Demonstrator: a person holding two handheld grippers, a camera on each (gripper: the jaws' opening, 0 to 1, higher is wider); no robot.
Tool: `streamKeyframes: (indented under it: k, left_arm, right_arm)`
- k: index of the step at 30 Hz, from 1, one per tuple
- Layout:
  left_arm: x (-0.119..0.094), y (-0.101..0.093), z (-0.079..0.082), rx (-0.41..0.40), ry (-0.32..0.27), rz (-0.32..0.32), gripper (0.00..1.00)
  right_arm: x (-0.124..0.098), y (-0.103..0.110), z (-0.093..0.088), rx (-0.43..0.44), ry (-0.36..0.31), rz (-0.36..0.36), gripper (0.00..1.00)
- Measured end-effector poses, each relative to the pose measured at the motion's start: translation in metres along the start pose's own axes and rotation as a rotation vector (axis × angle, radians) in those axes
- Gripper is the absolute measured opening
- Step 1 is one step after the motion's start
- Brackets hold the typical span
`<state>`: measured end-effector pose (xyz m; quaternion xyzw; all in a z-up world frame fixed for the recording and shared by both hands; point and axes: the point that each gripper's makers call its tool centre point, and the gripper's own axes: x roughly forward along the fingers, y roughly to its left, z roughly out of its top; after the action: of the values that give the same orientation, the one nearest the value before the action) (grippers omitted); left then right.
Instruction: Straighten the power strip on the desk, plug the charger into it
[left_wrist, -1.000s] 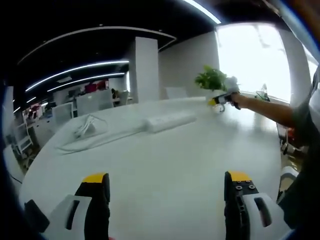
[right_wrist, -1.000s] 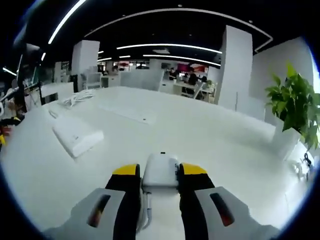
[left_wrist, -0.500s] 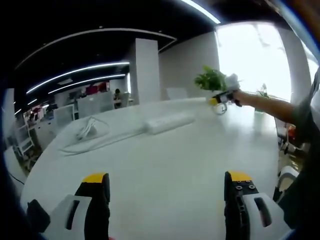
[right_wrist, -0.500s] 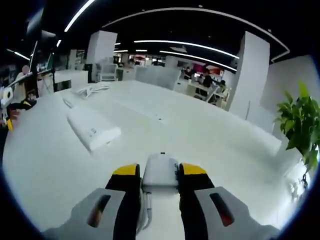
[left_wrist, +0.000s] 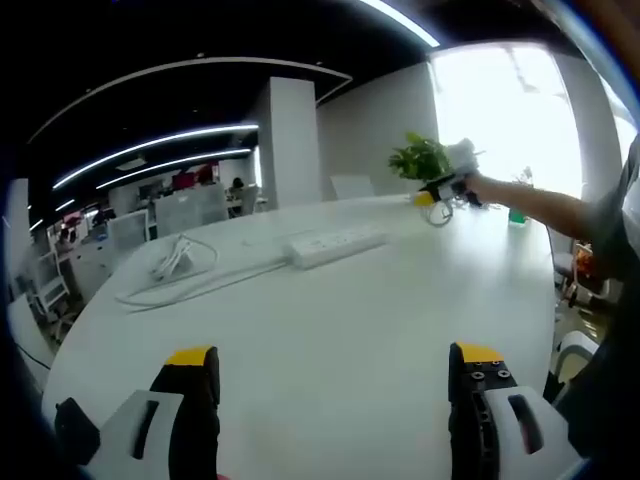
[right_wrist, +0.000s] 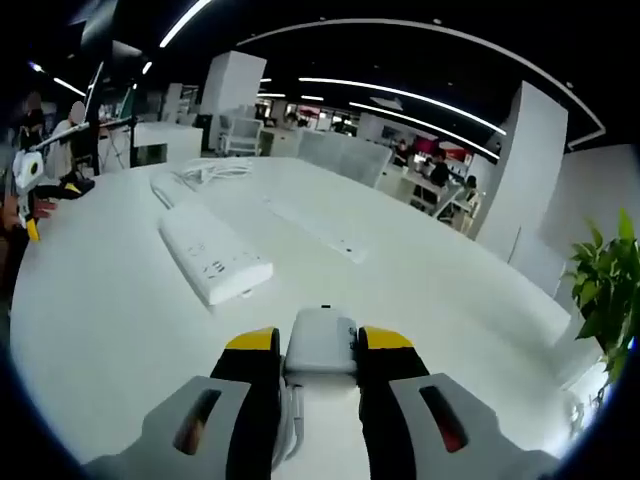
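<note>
Clamping white charger (right_wrist: 322, 340), right gripper (right_wrist: 320, 352) fingers, left gripper (left_wrist: 335, 375) fingers apart, power strip (right_wrist: 214, 260) beyond

Power strip out on the desk, charger held off to one side of it.

In the right gripper view the charger (right_wrist: 321, 343) sits between the right gripper (right_wrist: 320, 360) jaws, above the desk (right_wrist: 110, 330), with the power strip (right_wrist: 213, 256) lying ahead and to the left, its cord (right_wrist: 215, 172) piled behind it. In the left gripper view the left gripper (left_wrist: 335, 375) hangs over the near desk edge, the strip well ahead, a plant (left_wrist: 420, 157) behind the other gripper at right.
</note>
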<state>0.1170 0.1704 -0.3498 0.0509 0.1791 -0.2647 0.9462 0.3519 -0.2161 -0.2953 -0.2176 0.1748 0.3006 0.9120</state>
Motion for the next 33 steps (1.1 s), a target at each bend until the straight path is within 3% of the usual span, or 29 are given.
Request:
streamKeyframes:
  k: [12,15,18,24,27,33]
  left_arm:
    - [-0.001,-0.001,0.002,0.005,-0.002,-0.003,0.99]
    - [-0.002,-0.002,0.004,0.008,-0.004,-0.003,0.99]
    - [-0.002,-0.002,0.004,0.011,-0.003,0.0,0.99]
    - [-0.002,0.0,0.006,0.013,-0.001,0.003,0.99]
    - [-0.002,0.001,0.007,0.016,-0.001,0.005,0.99]
    - [0.0,0.002,0.007,0.016,0.0,0.002,0.99]
  right_arm:
    - [0.007,0.032,0.028,-0.147,0.033,0.096,0.28]
    - [0.011,0.04,0.033,-0.141,0.041,0.149,0.28]
    - [0.014,0.046,0.036,-0.197,0.056,0.163,0.28]
    - [0.02,0.058,0.042,-0.228,0.067,0.198,0.28]
    - [0.022,0.067,0.045,-0.241,0.06,0.254,0.28]
    - [0.03,0.074,0.051,-0.297,0.098,0.283,0.28]
